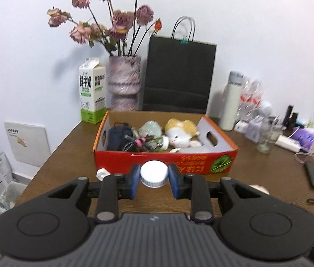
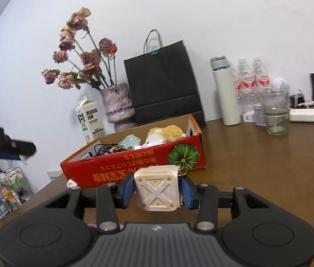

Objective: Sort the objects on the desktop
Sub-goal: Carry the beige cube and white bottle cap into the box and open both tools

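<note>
A: In front of the red cardboard box (image 1: 157, 162), why are both grippers loaded?

B: Likely for dropping in. The left gripper (image 1: 154, 176) clamps a round white ribbed-lid container (image 1: 153, 173); the right gripper (image 2: 157, 192) pinches a cream square plastic case (image 2: 157, 191).

A: And the setting?

B: A brown wooden desk (image 2: 257, 155), cluttered, against a white wall (image 1: 257, 33).

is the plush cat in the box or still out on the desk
In the box. The plush cat lies inside the red cardboard box, right of the cables, its head showing above the front wall in the right wrist view.
</note>
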### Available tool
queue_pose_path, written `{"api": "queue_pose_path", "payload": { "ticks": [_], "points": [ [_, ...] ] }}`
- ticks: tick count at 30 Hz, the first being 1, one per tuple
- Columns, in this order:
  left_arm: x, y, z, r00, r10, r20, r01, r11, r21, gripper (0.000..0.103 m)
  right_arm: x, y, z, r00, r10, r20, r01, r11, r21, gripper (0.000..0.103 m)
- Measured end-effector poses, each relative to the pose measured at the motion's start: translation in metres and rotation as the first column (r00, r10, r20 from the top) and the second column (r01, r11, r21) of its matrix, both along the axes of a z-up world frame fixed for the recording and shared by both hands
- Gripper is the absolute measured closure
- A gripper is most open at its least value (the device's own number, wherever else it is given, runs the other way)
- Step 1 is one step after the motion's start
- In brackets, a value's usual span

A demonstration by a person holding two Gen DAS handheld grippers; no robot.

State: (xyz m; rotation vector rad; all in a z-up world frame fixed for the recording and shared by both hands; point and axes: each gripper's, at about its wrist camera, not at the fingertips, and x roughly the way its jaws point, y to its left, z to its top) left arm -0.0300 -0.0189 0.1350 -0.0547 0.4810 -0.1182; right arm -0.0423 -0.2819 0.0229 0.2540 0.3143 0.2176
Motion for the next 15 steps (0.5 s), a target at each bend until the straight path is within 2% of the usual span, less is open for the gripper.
{"api": "queue_pose_path", "payload": {
  "ticks": [7,10,15],
  "points": [
    [-0.036,0.027,0.008,0.999,0.009,0.044,-0.007,0.998,-0.058,0.075,-0.023,-0.006,-0.004,1.0,-0.013,-0.016,0.014,0.998,0.057,0.06],
    [-0.039,0.041,0.004,0.999,0.043,0.018,-0.042,0.998,-0.05,0.075,-0.022,-0.005,-0.005,1.0,-0.014,-0.02,0.015,0.998,0.067,0.06],
    [-0.036,0.049,0.002,0.998,0.064,0.026,-0.062,0.997,-0.053,0.075,-0.023,-0.009,-0.006,1.0,-0.014,-0.018,0.015,0.996,0.09,0.06]
  ]
}}
